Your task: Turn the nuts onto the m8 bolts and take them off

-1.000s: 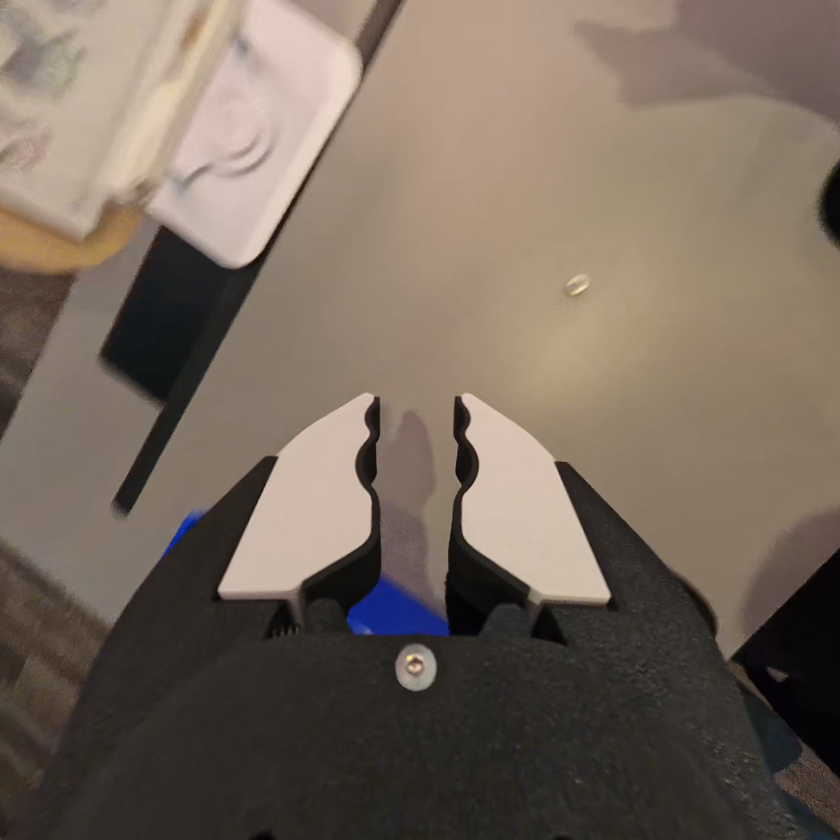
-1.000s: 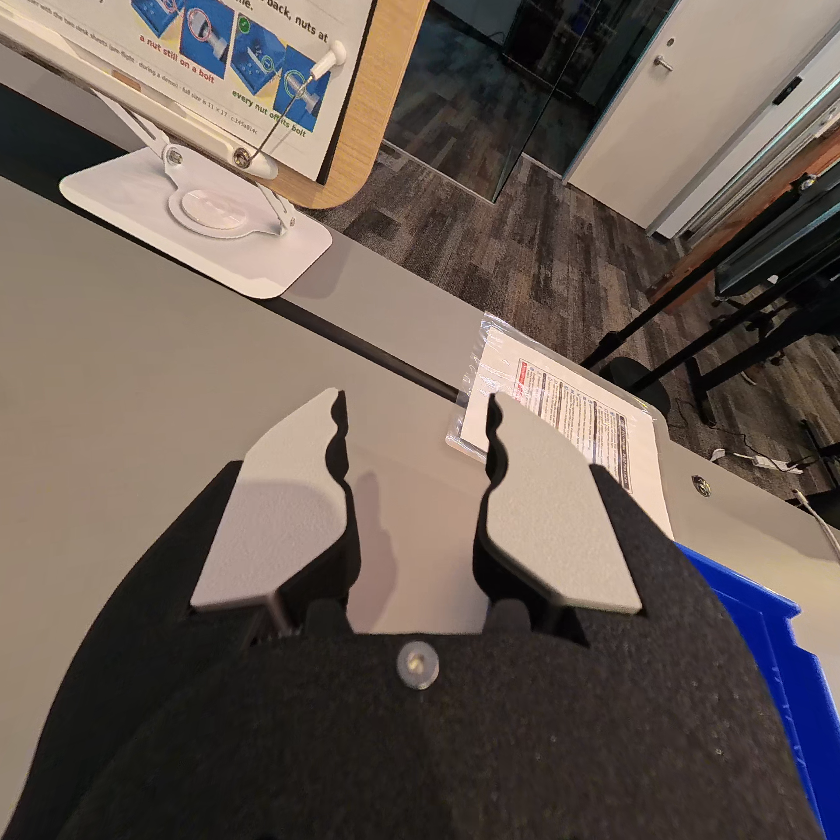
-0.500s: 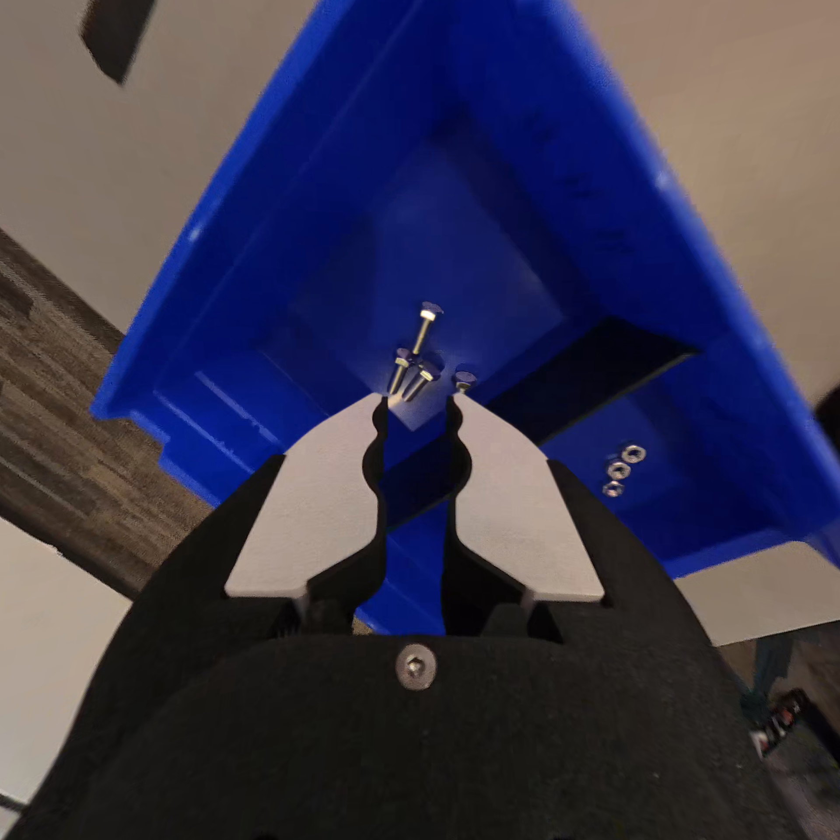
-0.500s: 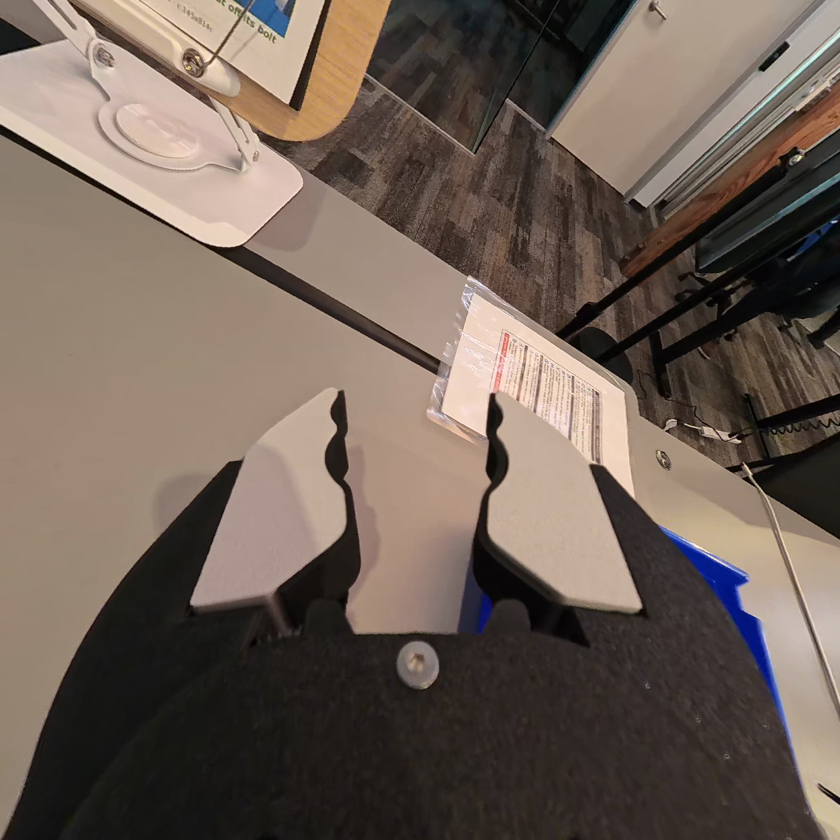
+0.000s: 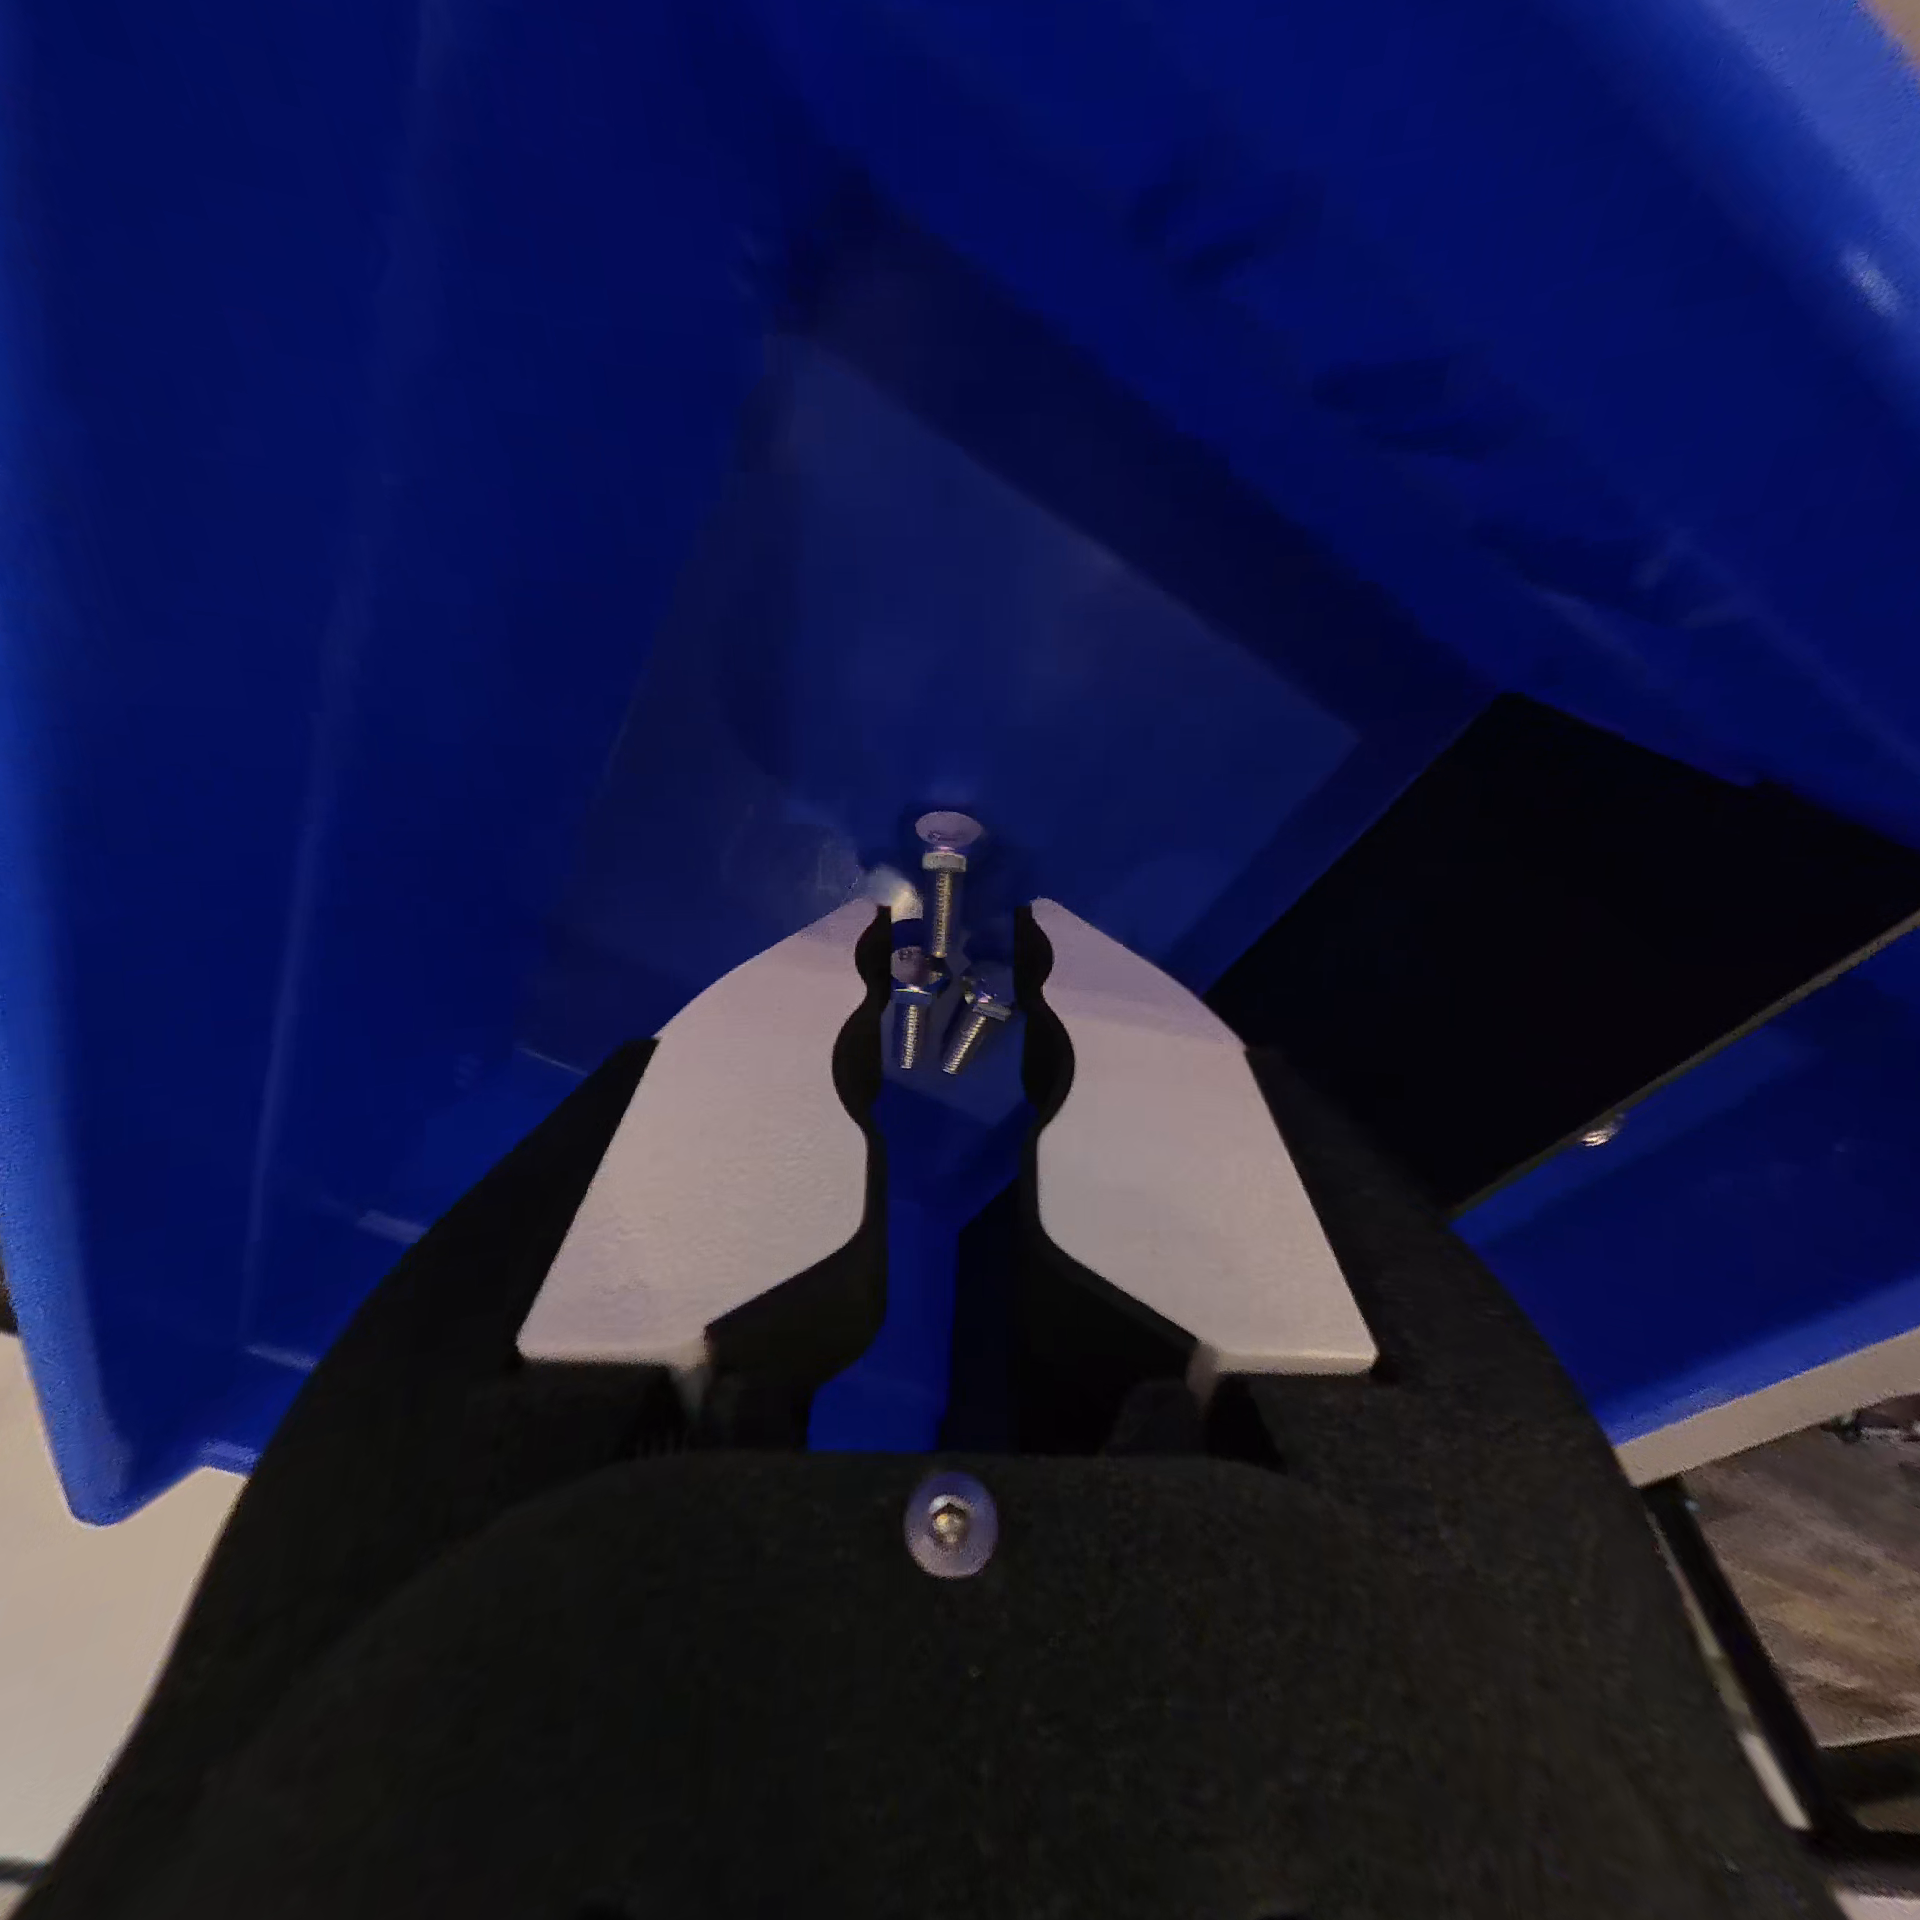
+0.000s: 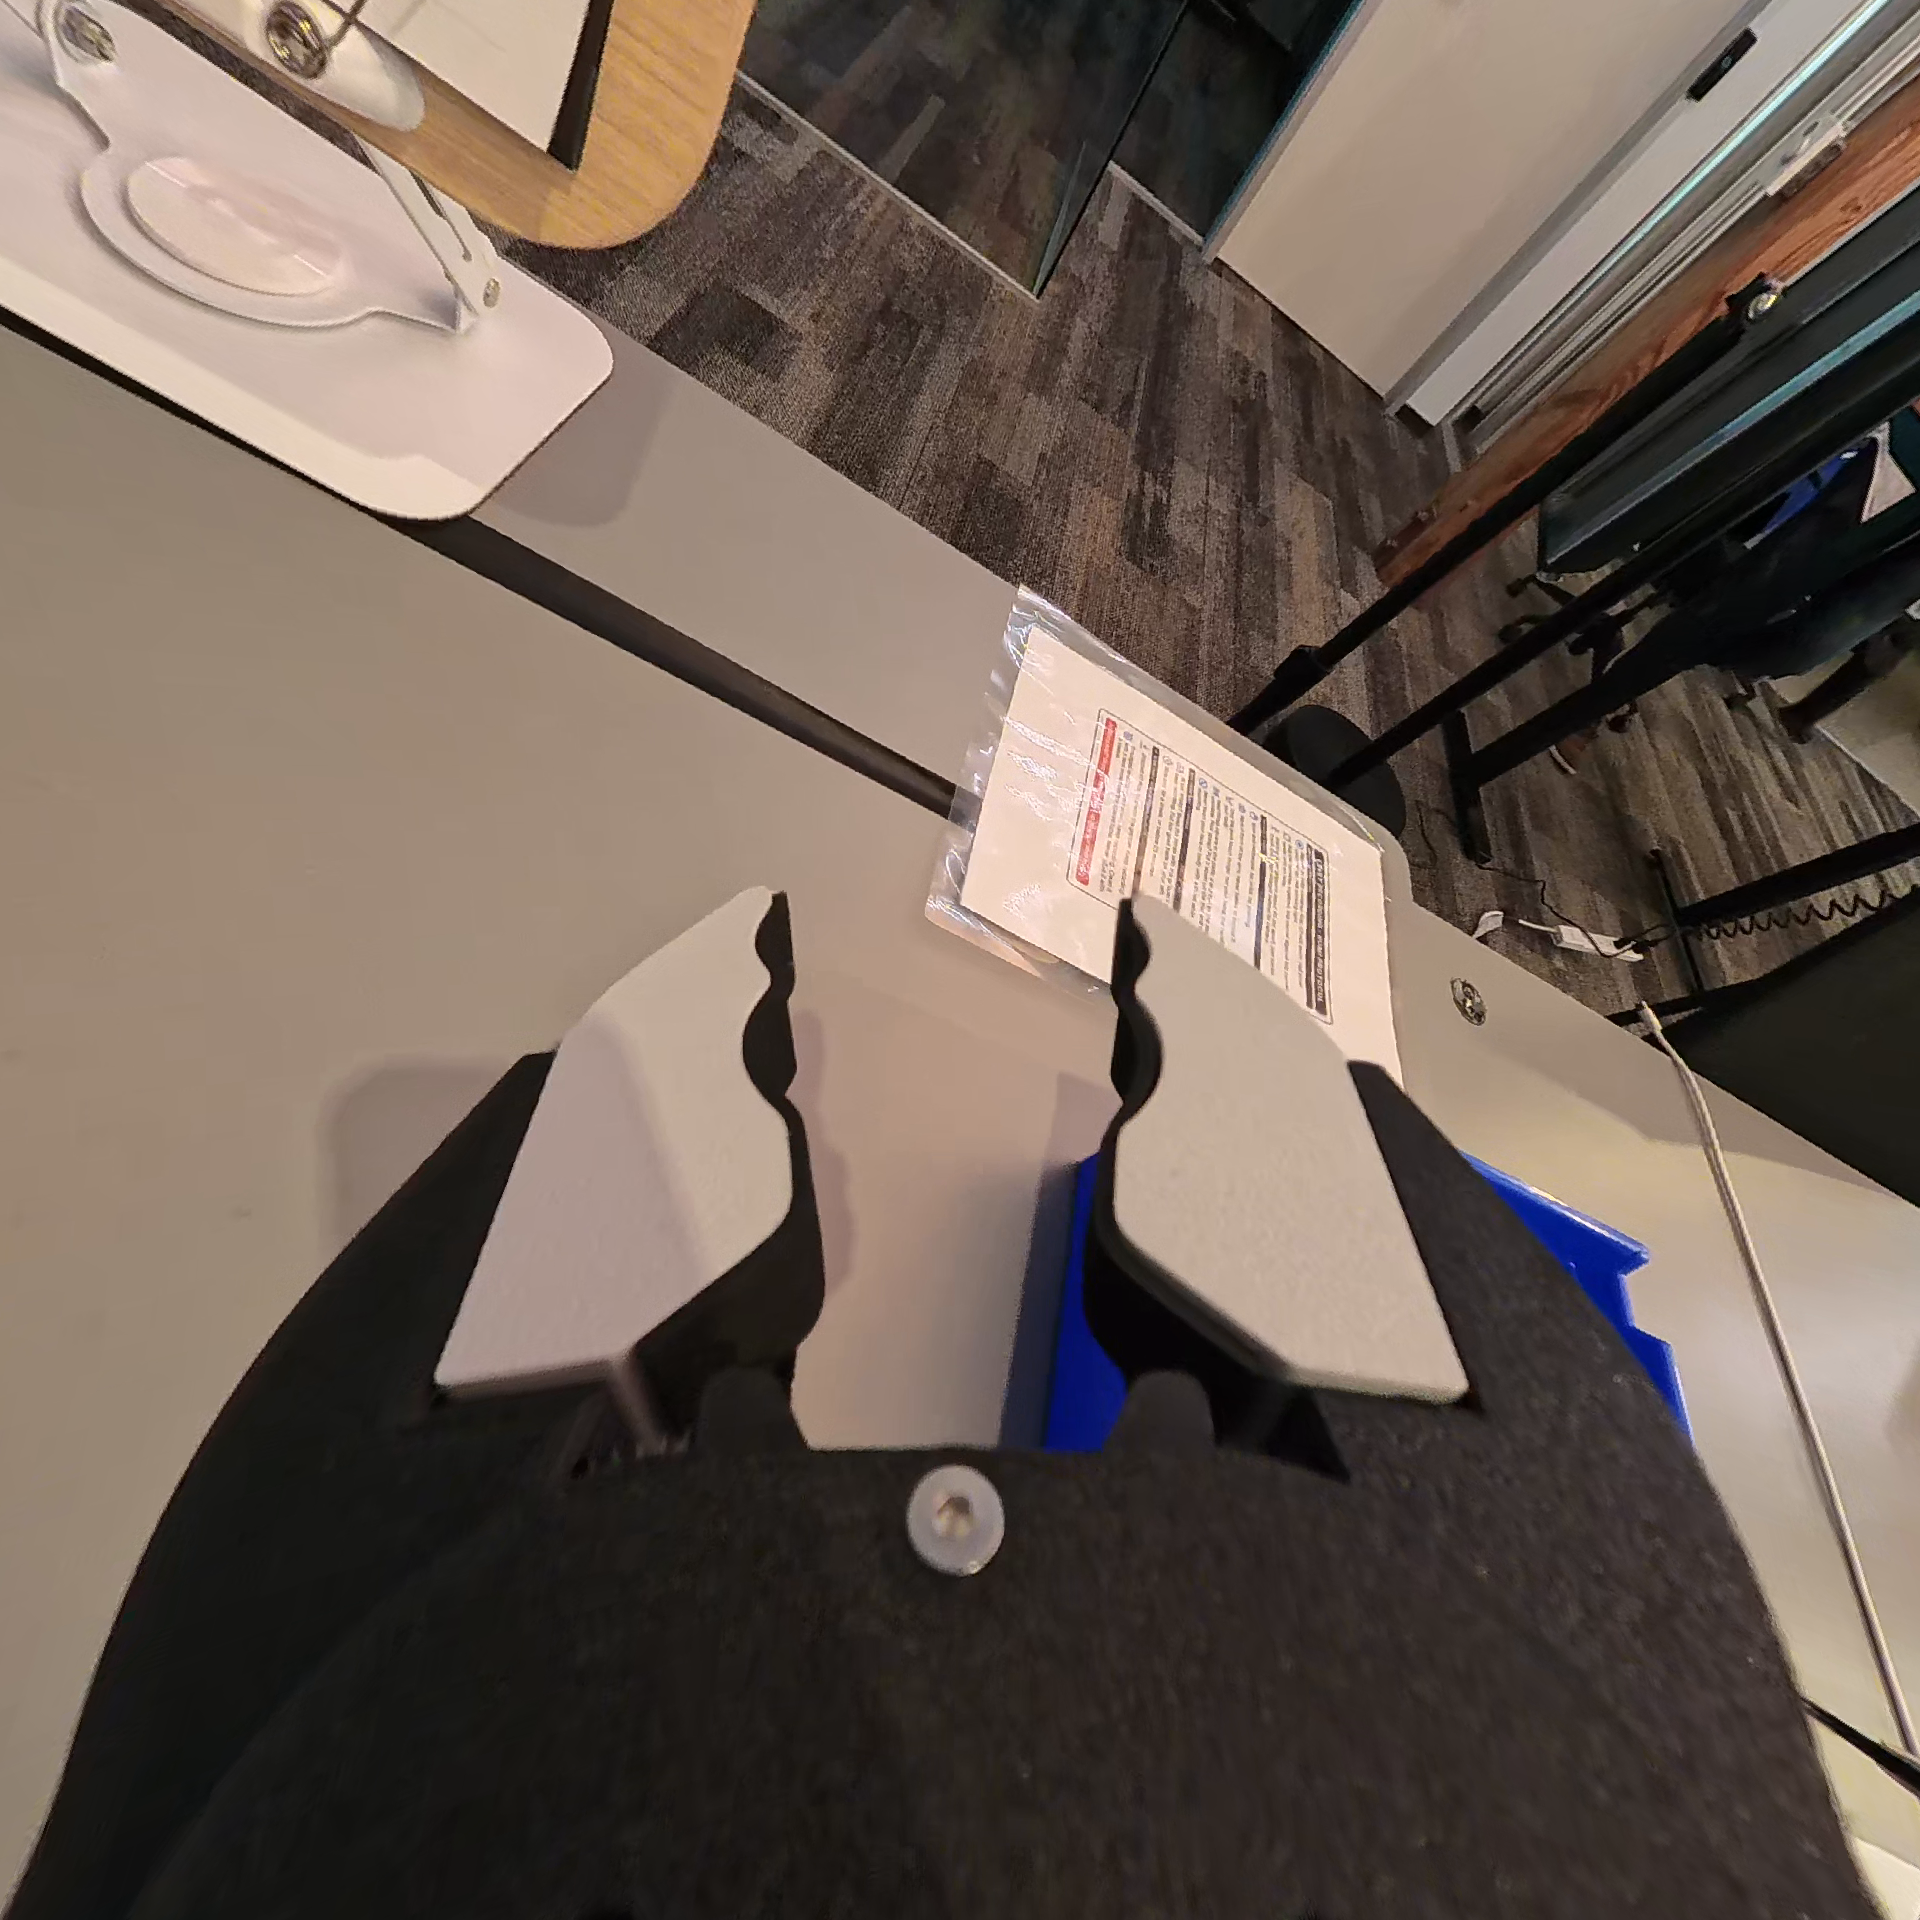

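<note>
Nearby, printed sheet (image 6: pixel 1195 831) in plastic sleeve, writing illegible

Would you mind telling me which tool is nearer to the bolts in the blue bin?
Left. The left tool is inside the blue bin, open around the bolts. The right tool hangs open over the grey table beside the bin.

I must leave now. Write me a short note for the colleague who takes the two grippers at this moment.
Left gripper: open, empty, inside the blue bin, jaws on either side of the bolts lying on the bin floor.
Right gripper: open, empty, above the grey table; a bagged sheet lies ahead.
Done: nothing gripped yet; no nut seems to be on any bolt in view.
Left: pick a bolt, fetch a nut, turn it on, take it off.
</note>
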The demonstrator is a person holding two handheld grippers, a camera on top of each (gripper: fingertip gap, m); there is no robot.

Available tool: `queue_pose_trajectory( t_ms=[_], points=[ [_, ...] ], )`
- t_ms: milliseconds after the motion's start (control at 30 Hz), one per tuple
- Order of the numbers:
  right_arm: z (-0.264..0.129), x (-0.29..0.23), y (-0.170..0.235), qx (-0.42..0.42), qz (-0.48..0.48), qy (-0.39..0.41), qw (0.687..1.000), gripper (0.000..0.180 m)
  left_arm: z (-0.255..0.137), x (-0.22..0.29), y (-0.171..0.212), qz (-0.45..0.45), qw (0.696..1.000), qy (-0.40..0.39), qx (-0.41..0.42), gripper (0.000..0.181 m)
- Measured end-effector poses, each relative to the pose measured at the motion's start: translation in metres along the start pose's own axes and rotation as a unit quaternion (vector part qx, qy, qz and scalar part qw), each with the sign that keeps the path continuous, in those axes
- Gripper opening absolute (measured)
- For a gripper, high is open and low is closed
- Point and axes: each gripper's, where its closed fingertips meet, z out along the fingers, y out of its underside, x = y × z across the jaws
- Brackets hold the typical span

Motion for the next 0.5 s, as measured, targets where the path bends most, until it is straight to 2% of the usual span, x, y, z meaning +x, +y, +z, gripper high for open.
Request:
queue_pose_trajectory(
  t_ms=[500],
  points=[
    [-0.002,-0.001,-0.002,-0.001,-0.008,0.005,1.0,0.058,0.02,0.0,0.012,-0.008,1.0,0.007,-0.027,0.022]
  ],
)
